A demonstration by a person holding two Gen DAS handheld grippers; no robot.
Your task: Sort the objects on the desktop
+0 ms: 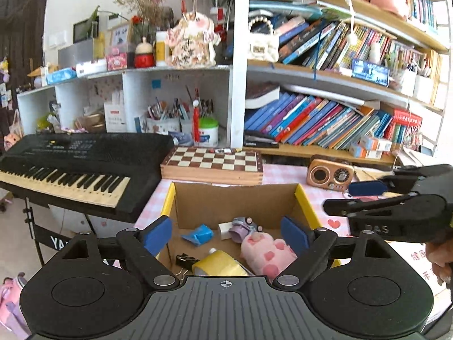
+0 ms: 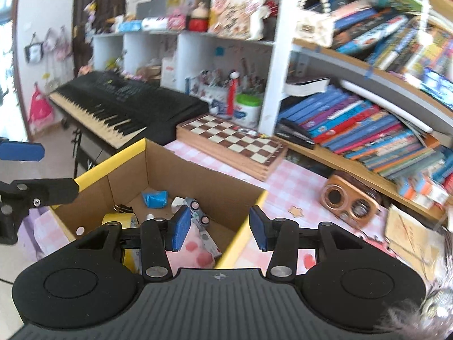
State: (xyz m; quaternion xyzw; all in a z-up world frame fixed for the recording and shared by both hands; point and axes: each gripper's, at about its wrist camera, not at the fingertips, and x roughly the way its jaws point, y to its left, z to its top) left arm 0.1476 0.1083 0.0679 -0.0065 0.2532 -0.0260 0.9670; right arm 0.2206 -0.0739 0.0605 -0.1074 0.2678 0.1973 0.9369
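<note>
Keyboard [image 1: 70, 167] far left, chessboard [image 1: 212, 164] behind box [image 1: 235, 198]. Box holds tape [image 1: 218, 265], blue wrapper [image 1: 198, 235], toy car [image 1: 245, 223] & pink plush [image 1: 269, 252]. L gripper [image 1: 226, 235] jaws wide apart, empty, over box; R gripper [image 2: 218, 223] jaws apart, empty, at box's right rim; radio [image 2: 351, 201] right.

Cardboard box [image 1: 235, 198]: 1 | pink plush toys [image 1: 269, 252] in it: 1 | yellow tape rolls [image 1: 218, 266]: 1 | toy cars [image 2: 198, 212]: 1 | blue wrapped items [image 1: 198, 234]: 1 | black binder clips [image 1: 184, 260]: 1 | chessboards [image 1: 212, 164]: 1 | keyboards [image 1: 79, 167], left of frame: 1 | wooden radios [image 1: 331, 174]: 1 | grippers counted: 2, left gripper [image 1: 226, 233], right gripper [image 2: 218, 223].
</note>
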